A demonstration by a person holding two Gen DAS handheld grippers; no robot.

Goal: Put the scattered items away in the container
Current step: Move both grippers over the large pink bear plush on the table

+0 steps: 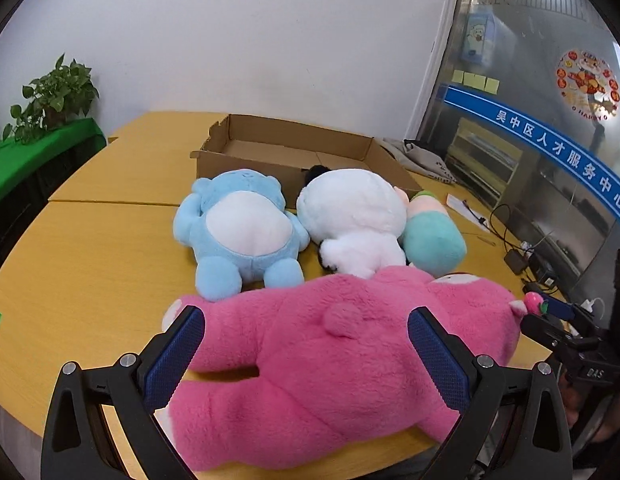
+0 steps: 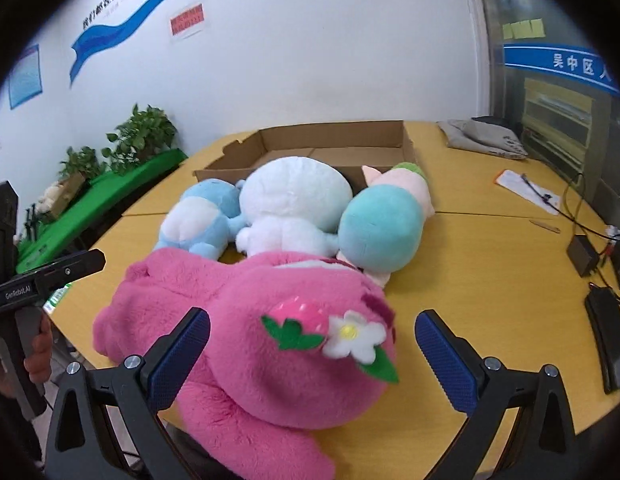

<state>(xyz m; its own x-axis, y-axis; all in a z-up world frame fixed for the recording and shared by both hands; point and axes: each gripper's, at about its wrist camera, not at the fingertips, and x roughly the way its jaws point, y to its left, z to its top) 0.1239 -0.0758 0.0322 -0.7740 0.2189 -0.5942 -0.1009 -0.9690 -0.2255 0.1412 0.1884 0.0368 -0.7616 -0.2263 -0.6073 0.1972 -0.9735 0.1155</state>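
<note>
A large pink plush bear (image 1: 329,352) (image 2: 246,320) lies at the near edge of the yellow table (image 1: 90,248). My left gripper (image 1: 306,352) is open with its fingers on either side of the bear's body. My right gripper (image 2: 311,352) is open around the bear's head, by its strawberry and flower (image 2: 329,332). Behind the bear lie a blue plush (image 1: 242,232) (image 2: 198,216), a white plush (image 1: 353,216) (image 2: 294,200) and a teal-and-green plush (image 1: 433,232) (image 2: 381,228). An open cardboard box (image 1: 294,148) (image 2: 333,144) stands behind them; the part of its inside that shows is empty.
A grey cloth (image 2: 485,140), a paper with a pen (image 2: 525,188) and black power adapters with cables (image 2: 589,256) lie on the table's right side. Potted plants on a green-covered shelf (image 2: 110,184) stand to the left. A white wall is behind.
</note>
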